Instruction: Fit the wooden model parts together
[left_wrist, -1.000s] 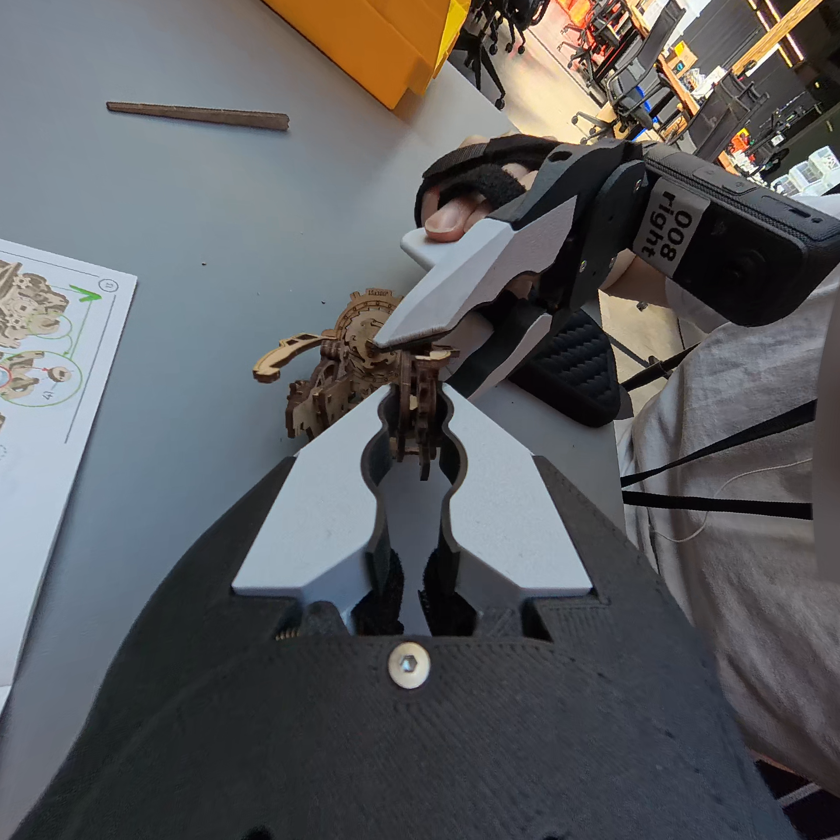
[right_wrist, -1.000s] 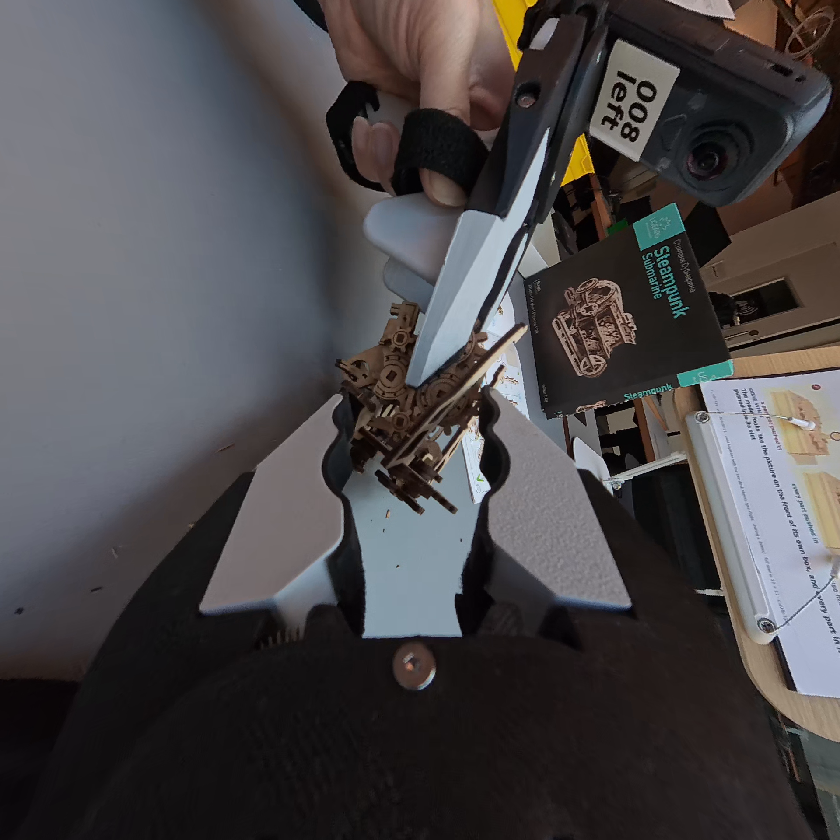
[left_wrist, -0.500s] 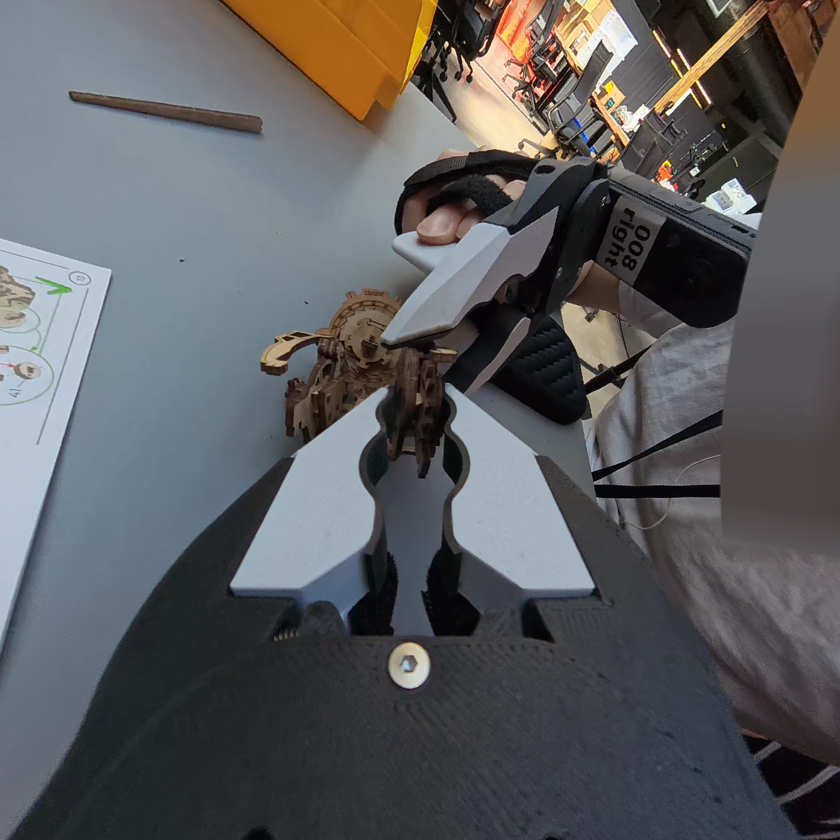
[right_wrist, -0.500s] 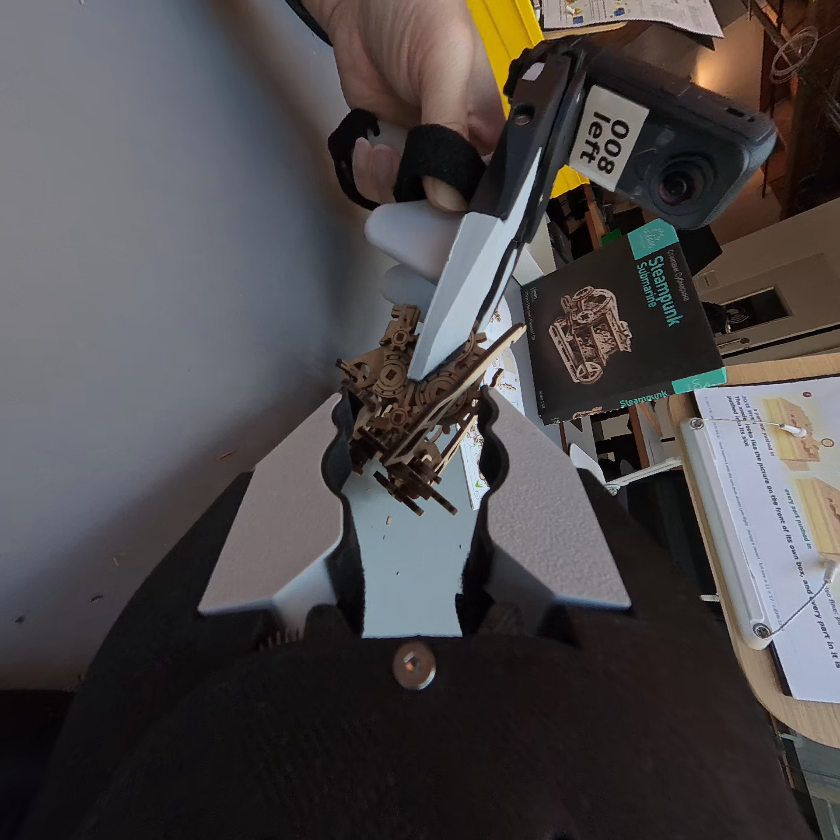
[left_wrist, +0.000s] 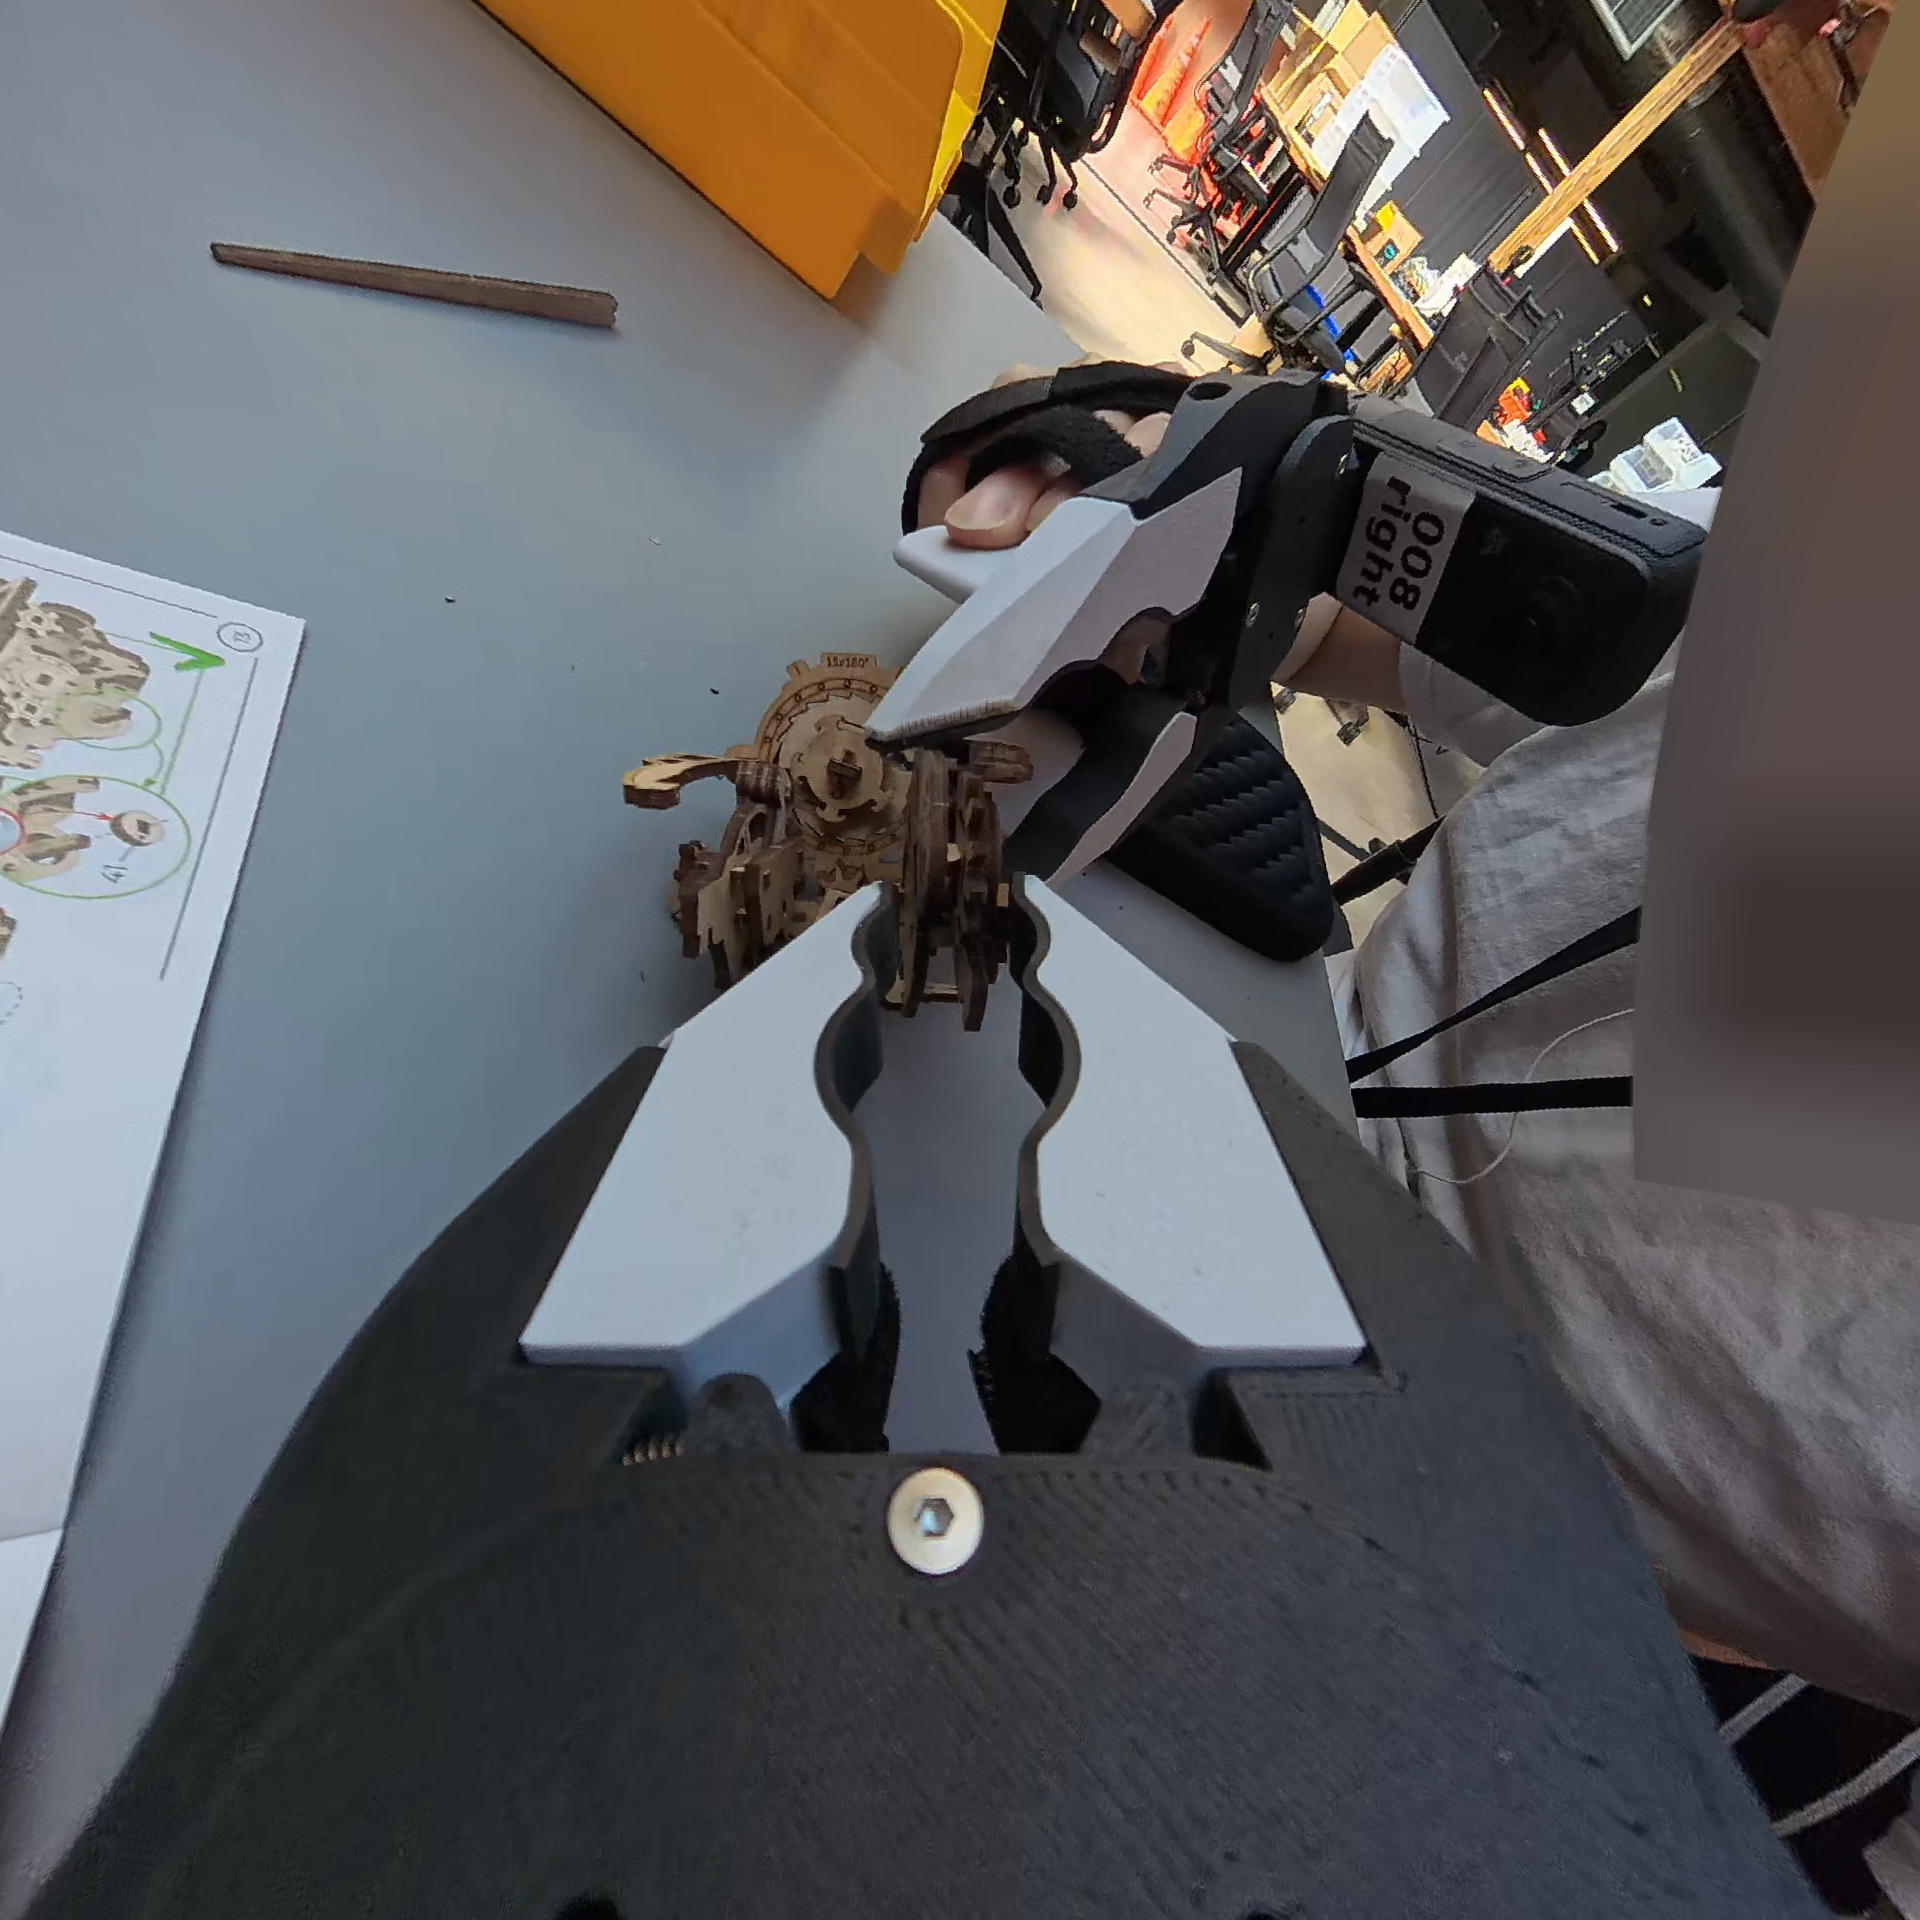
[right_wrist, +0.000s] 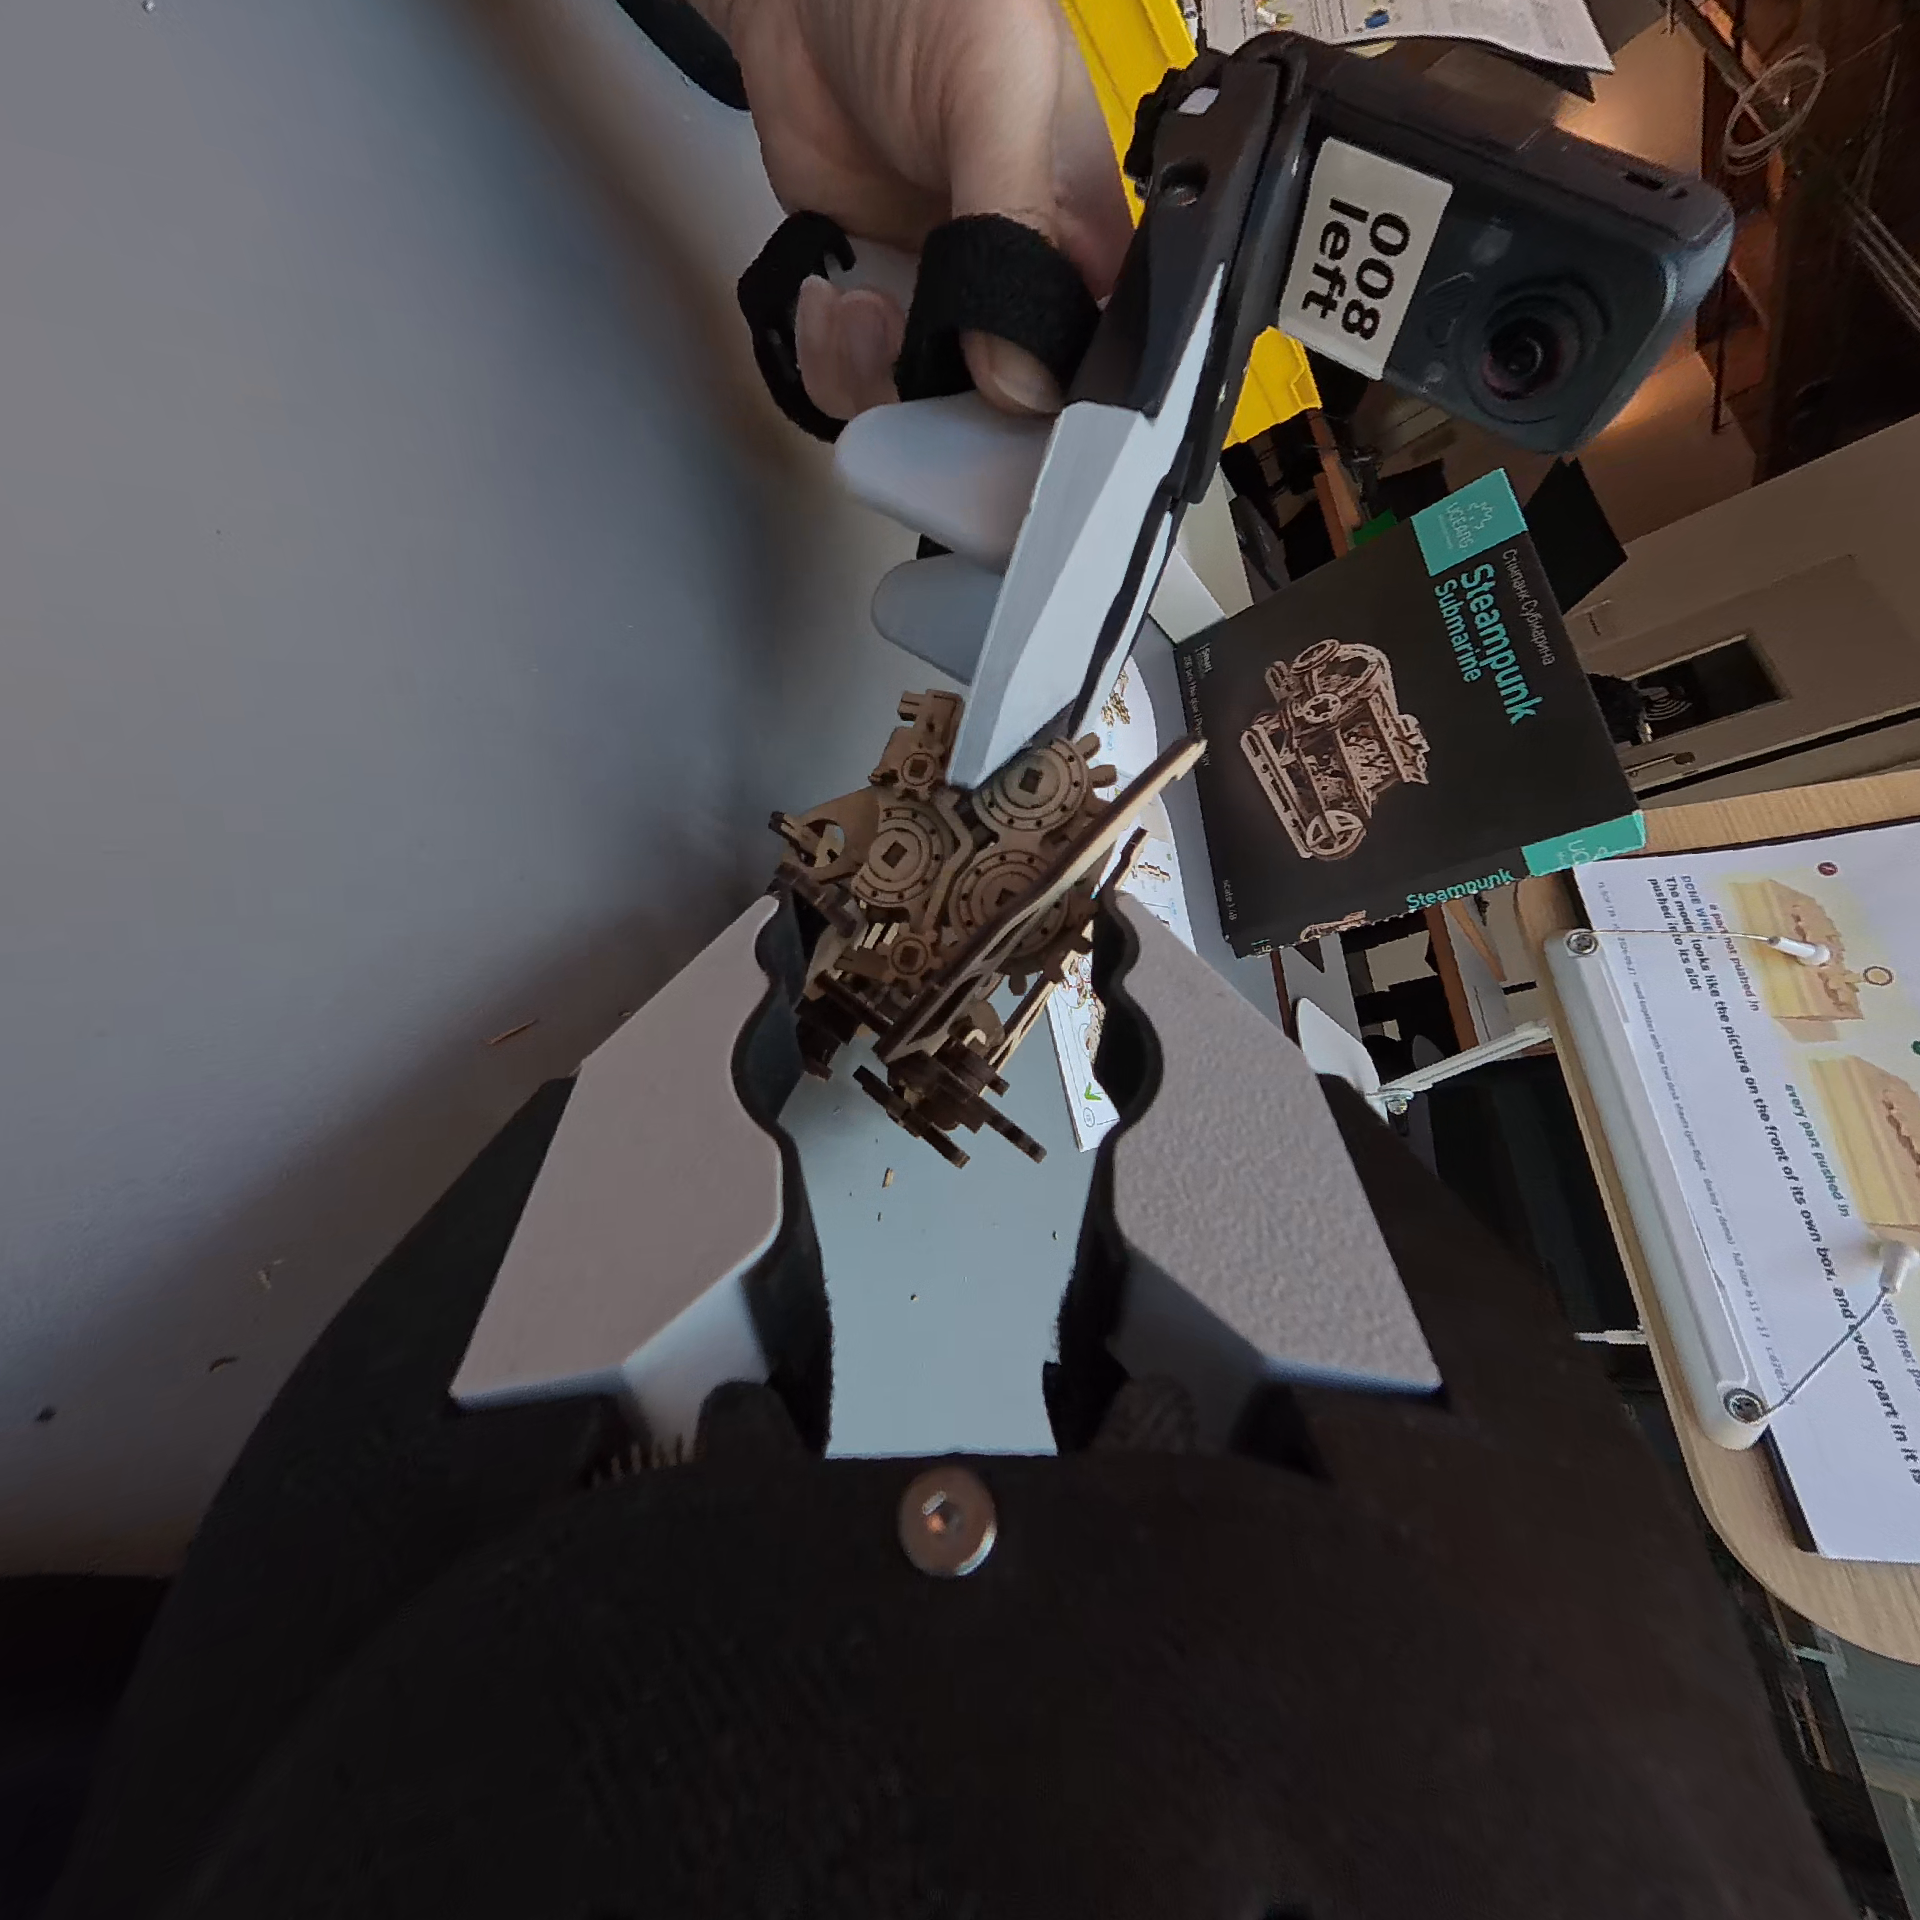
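Note:
A small wooden model (left_wrist: 831, 831) of laser-cut gears and plates is held just above the grey table (left_wrist: 416, 499). My left gripper (left_wrist: 948, 906) is shut on a dark stack of gears (left_wrist: 951, 883) at the model's right end. My right gripper (left_wrist: 961, 795) comes in from the right and clamps the same model from above and below. In the right wrist view the model (right_wrist: 935, 894) fills the gap between my right gripper's (right_wrist: 943, 920) fingers. The left gripper's finger (right_wrist: 1029, 644) comes down onto its far side there. Where the parts join is hidden.
A printed instruction sheet (left_wrist: 104, 831) lies to the left, a thin wooden stick (left_wrist: 416, 286) farther back, and a yellow bin (left_wrist: 779, 125) at the table's far edge. The dark model box (right_wrist: 1403, 707) and a wooden board with a sheet (right_wrist: 1766, 1143) show in the right wrist view. A person's grey shirt (left_wrist: 1558, 1351) is close on the right. Both grippers' tips are close together, under 4 cm apart. Left tips and right tips are each some 20 centimetres from the thin wooden stick (left_wrist: 416, 286).
Both grippers keep their hold. The model has turned slightly, so more of its gear faces show in the right wrist view. Both views have shifted a little.

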